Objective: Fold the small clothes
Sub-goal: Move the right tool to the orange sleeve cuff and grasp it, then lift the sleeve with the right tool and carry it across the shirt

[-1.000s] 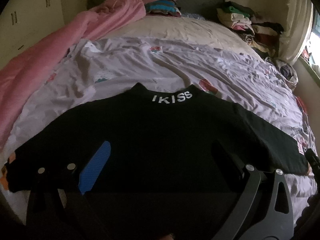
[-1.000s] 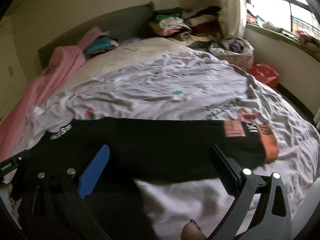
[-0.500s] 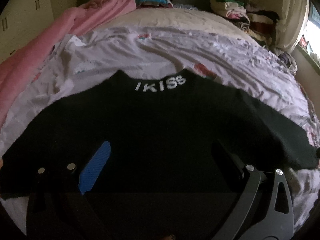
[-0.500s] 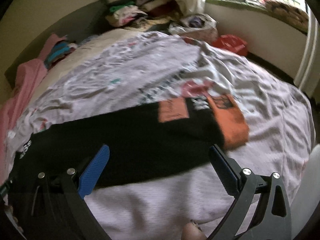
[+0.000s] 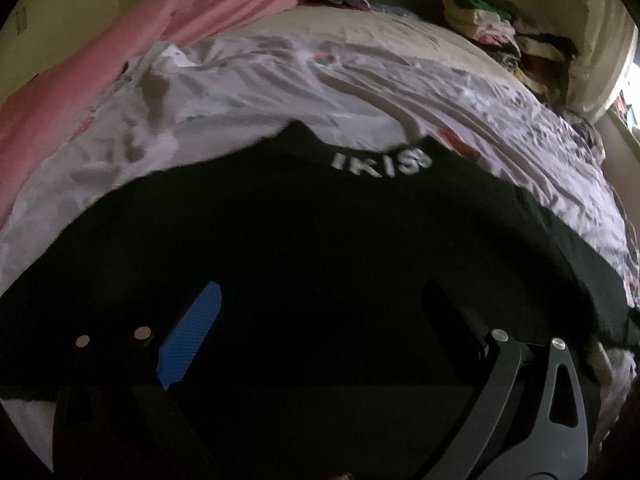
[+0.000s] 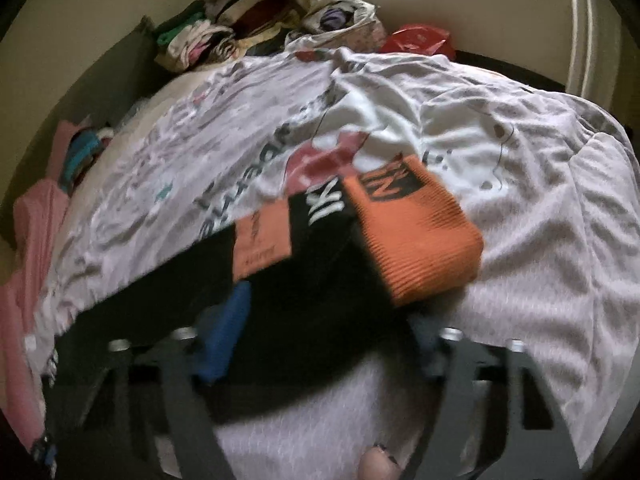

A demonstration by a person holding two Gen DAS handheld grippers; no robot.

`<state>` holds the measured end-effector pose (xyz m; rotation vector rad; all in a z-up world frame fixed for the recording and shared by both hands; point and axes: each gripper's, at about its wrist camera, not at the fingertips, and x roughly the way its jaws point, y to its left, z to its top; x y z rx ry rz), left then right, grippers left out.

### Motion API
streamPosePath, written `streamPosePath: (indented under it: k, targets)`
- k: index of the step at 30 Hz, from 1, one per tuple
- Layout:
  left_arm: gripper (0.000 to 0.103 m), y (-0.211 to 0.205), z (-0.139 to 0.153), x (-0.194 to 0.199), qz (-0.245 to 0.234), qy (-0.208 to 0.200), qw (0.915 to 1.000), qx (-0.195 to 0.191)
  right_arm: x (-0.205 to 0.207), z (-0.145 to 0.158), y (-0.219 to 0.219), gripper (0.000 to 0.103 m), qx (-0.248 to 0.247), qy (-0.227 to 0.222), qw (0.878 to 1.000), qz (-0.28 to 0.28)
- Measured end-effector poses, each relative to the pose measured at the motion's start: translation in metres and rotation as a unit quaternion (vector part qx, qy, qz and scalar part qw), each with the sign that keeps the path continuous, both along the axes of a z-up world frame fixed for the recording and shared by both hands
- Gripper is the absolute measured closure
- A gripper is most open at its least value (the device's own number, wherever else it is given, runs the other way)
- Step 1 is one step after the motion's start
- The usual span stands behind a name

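A black top (image 5: pixel 304 248) with white "IKISS" lettering (image 5: pixel 382 163) at the collar lies spread flat on the bed. My left gripper (image 5: pixel 320 308) hovers over its body, jaws wide apart and empty. In the right wrist view the same garment's sleeve (image 6: pixel 304 280) stretches right and ends in an orange ribbed cuff (image 6: pixel 416 236). My right gripper (image 6: pixel 332 320) is over the sleeve just short of the cuff, jaws apart with the sleeve between them; the view is motion-blurred.
The bed is covered by a wrinkled white printed sheet (image 5: pixel 280 88). A pink blanket (image 5: pixel 100 64) lies along the left side. Piles of clothes (image 5: pixel 508 36) sit at the head of the bed. A red object (image 6: pixel 420 40) lies by the far wall.
My left gripper has moved closer over the black top. My right gripper has swung right along the sleeve to the orange cuff, its jaws narrower than before.
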<state>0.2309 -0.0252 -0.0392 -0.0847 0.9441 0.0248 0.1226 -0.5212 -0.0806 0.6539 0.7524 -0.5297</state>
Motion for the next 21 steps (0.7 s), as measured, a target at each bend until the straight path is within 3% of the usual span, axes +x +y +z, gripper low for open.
streamPosePath:
  k: [3, 4, 12, 21]
  targets:
    - [0.008, 0.012, 0.009, 0.0, 0.006, -0.009, 0.9999, -0.008, 0.001, 0.008, -0.007, 0.084, 0.011, -0.026, 1.0, 0.001]
    - [0.008, 0.017, 0.013, -0.001, 0.007, -0.013, 0.9998, -0.013, 0.001, 0.01, -0.008, 0.086, 0.014, -0.036, 0.999, 0.007]
    - [0.008, 0.034, 0.037, -0.011, 0.006, -0.035, 0.9987, -0.036, -0.004, 0.068, 0.031, 0.088, -0.025, -0.133, 0.987, 0.091]
    - [0.008, 0.051, 0.062, -0.026, -0.012, -0.073, 0.9932, -0.09, 0.002, 0.121, 0.095, 0.089, -0.07, -0.177, 0.965, 0.178]
